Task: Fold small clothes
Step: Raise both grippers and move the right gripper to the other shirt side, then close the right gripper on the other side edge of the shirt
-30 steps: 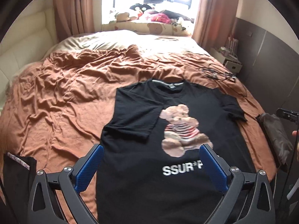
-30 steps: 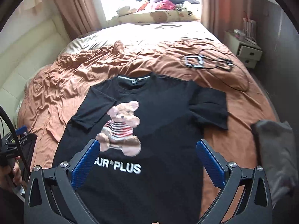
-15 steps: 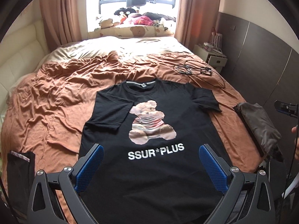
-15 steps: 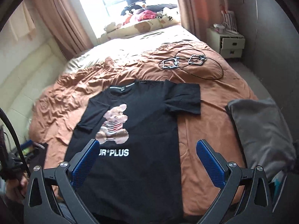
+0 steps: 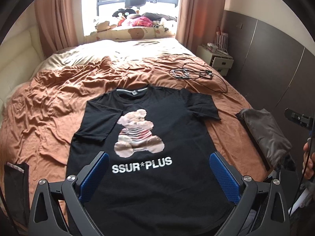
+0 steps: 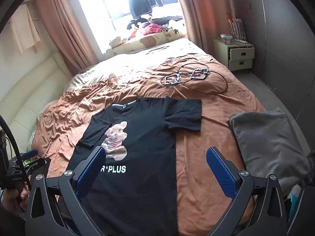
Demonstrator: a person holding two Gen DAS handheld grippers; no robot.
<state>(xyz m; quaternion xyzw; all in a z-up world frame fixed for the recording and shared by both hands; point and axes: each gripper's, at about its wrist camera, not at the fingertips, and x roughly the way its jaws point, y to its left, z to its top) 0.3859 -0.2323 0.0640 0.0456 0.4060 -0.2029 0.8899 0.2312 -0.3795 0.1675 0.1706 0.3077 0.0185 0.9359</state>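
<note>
A black T-shirt [image 5: 155, 102] with a teddy-bear print and white "SSUR*PLUS" lettering lies flat, face up, on the brown bedsheet, collar pointing away. It also shows in the right wrist view [image 6: 145, 122], left of centre. My left gripper [image 5: 158, 161] is open and empty, held above the shirt's lower part. My right gripper [image 6: 156, 157] is open and empty, above the shirt's right edge and the bare sheet beside it.
A folded grey garment [image 5: 263, 131] lies at the bed's right edge; it also shows in the right wrist view [image 6: 267, 143]. Black cables and hangers [image 6: 187, 76] lie further up the bed. A nightstand [image 6: 234, 55] stands at the right wall. Pillows and soft toys [image 5: 133, 25] sit by the window.
Both grippers have pulled back and risen from the shirt, so more of the bed shows. The right one has also shifted right. The shirt has not moved.
</note>
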